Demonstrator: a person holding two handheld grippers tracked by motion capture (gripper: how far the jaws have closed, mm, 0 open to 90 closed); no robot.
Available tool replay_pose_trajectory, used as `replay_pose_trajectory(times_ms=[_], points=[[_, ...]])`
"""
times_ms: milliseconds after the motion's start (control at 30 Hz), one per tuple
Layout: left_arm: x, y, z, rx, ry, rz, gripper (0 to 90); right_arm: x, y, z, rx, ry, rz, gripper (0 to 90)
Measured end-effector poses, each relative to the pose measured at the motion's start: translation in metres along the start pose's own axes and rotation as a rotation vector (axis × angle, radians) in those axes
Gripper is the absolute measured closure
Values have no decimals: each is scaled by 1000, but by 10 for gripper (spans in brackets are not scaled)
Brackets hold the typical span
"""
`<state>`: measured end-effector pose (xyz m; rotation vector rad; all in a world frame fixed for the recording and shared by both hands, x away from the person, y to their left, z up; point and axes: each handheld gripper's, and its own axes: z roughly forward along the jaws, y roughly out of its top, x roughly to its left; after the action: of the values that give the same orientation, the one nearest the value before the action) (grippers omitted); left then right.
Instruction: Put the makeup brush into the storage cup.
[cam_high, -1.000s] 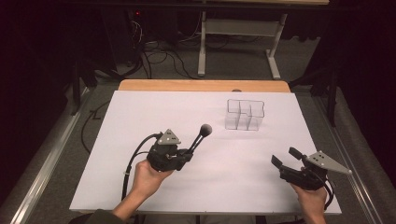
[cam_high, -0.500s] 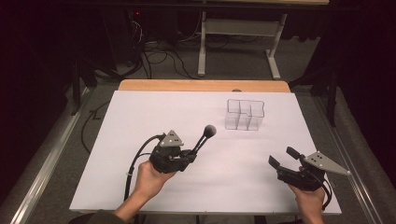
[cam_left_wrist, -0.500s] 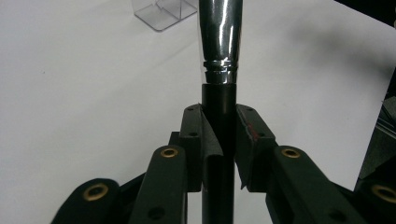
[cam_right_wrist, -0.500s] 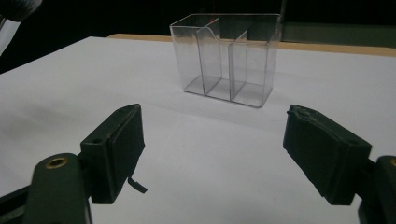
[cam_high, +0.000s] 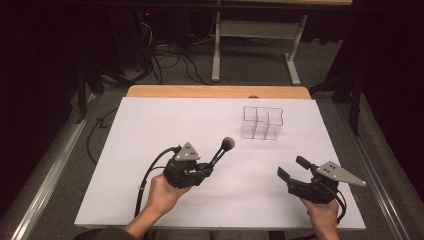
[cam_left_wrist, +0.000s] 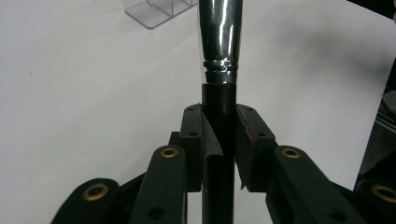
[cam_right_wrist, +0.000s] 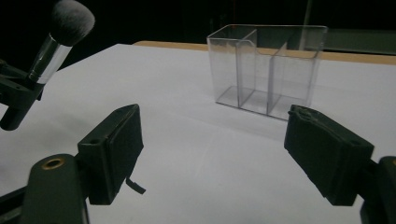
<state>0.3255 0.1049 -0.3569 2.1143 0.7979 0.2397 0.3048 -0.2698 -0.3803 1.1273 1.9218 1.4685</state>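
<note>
A makeup brush (cam_high: 220, 150) with a black handle, chrome ferrule and grey bristle head points up and to the right, off the table. My left gripper (cam_high: 206, 167) is shut on its handle; in the left gripper view the pads (cam_left_wrist: 246, 140) squeeze the black handle of the brush (cam_left_wrist: 220, 56) just below the ferrule. A clear plastic organizer (cam_high: 262, 122) with several compartments stands at the far right of the white table (cam_high: 150, 125). My right gripper (cam_high: 292, 168) is open and holds nothing, near the front right. In the right gripper view the organizer (cam_right_wrist: 266, 70) lies ahead and the brush (cam_right_wrist: 63, 35) at the left.
The white sheet ends in a wooden strip (cam_high: 215, 91) at the far side. Beyond it stand a metal table frame (cam_high: 255, 45) and cables (cam_high: 170, 55) on a dark floor. A cable (cam_high: 147, 172) trails from the left gripper.
My left hand has carried the brush a little to the right and toward the organizer. My right gripper has shifted slightly left and forward.
</note>
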Motion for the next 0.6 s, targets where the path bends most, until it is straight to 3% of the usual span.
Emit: replay_pose_trajectory(times_ms=[600], points=[[-7, 2, 7, -12, -28, 26, 739, 48, 7, 43, 32, 161, -45, 213]])
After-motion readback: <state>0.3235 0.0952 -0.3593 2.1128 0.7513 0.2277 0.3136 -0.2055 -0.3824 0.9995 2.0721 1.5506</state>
